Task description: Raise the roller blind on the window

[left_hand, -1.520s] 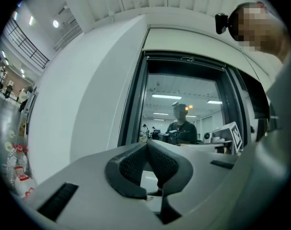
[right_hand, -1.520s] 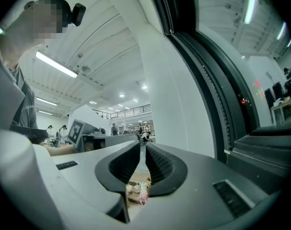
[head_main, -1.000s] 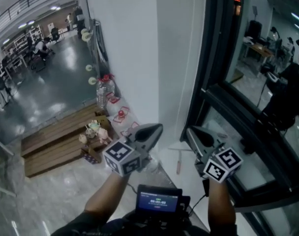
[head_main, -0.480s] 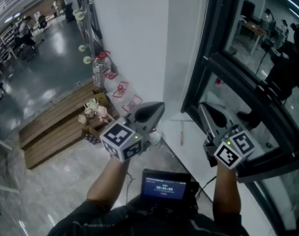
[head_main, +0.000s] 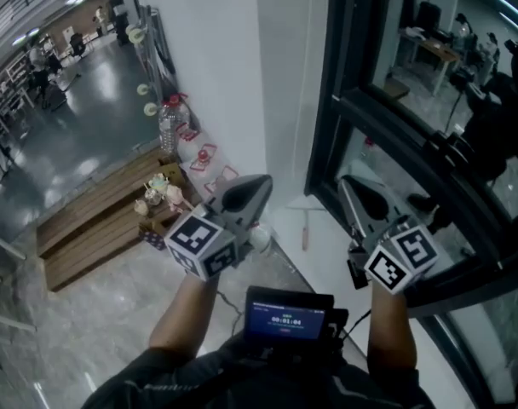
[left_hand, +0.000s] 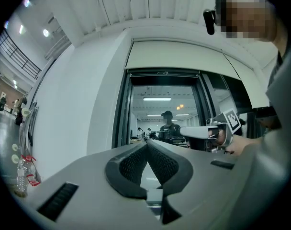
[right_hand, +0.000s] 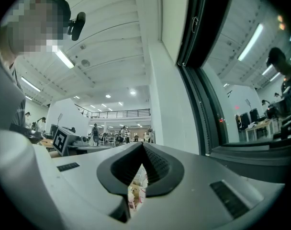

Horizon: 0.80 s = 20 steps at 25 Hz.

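The window with its dark frame fills the right of the head view, next to a white wall. In the left gripper view a white panel spans the top of the window opening; whether it is the roller blind I cannot tell. My left gripper is shut and empty, level, in front of the wall's corner; its tips meet. My right gripper is beside the window frame; its jaws have just been closing, their tips touch and nothing is between them.
A white ledge runs under the window with a small tool lying on it. Wooden pallets, a water bottle and small toys sit on the floor at the left. A screen device hangs at my chest.
Both grippers have moved forward, towards the wall and window. The right jaws have drawn together. The view has shifted a little closer to the window.
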{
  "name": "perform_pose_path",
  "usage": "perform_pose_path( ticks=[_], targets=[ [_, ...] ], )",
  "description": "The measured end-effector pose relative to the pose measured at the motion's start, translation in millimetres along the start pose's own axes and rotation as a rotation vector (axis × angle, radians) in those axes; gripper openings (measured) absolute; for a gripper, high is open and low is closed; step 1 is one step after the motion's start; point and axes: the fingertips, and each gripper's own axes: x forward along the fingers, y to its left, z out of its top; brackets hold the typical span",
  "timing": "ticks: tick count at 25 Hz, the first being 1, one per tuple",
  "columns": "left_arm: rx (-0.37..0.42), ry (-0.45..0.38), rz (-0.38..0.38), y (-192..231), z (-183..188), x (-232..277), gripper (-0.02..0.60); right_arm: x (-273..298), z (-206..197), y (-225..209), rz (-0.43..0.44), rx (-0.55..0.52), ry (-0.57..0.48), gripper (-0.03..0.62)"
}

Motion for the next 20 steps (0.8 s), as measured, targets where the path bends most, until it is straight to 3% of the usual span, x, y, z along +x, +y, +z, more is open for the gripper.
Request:
perform_pose_path(
  ticks=[9, 12, 20],
  targets=[
    [-0.004, -0.013, 0.083, -23, 4, 10, -0.005, -31, -1, -23, 0.000, 0.037, -0.012, 0.018],
    [0.026, 0.001, 0.078, -29, 2, 11, -0.005, -34, -4, -24, 0.003, 0.045, -0.015, 0.018],
    [0.012, -0.006, 0.061, -37, -1, 8, -0.006, -40, -6, -24, -0.004, 0.048, -0.014, 0.018]
  ],
)
